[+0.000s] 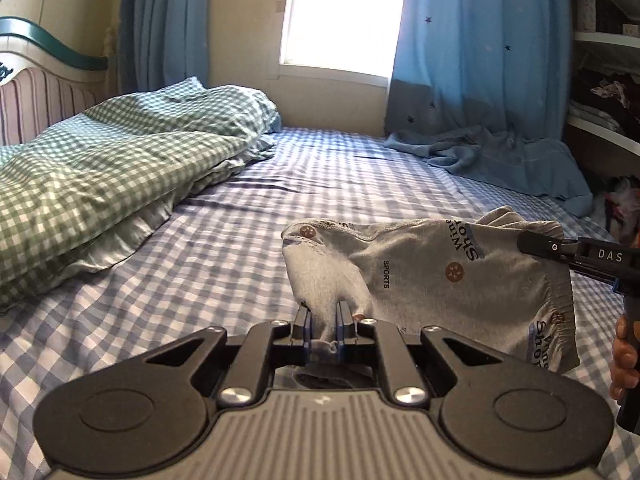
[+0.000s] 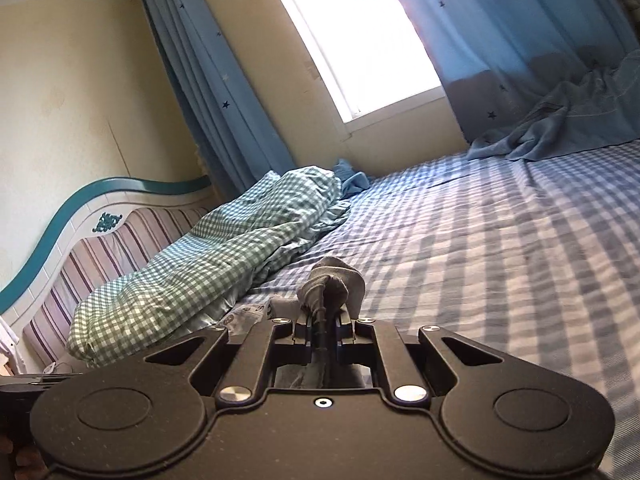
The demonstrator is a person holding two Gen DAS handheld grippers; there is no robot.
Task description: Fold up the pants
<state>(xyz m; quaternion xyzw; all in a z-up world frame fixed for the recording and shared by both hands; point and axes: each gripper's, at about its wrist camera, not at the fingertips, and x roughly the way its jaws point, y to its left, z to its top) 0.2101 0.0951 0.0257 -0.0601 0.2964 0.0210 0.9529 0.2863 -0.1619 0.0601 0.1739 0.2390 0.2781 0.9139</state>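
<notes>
The grey pants [image 1: 432,276], printed with "SPORTS" and brown dots, hang lifted above the blue checked bed sheet [image 1: 224,248]. My left gripper [image 1: 324,312] is shut on one bunched corner of them. My right gripper [image 1: 532,246] comes in from the right edge and is shut on the opposite corner, so the cloth spans between the two. In the right wrist view my right gripper [image 2: 324,316] pinches a grey fold of the pants [image 2: 340,284], with more of the cloth below the fingers.
A green checked duvet [image 1: 112,160] lies heaped along the left by the striped headboard [image 1: 44,100]. A blue garment [image 1: 500,156] lies crumpled at the far right under the blue curtain [image 1: 480,40]. Shelves [image 1: 600,80] stand at the right.
</notes>
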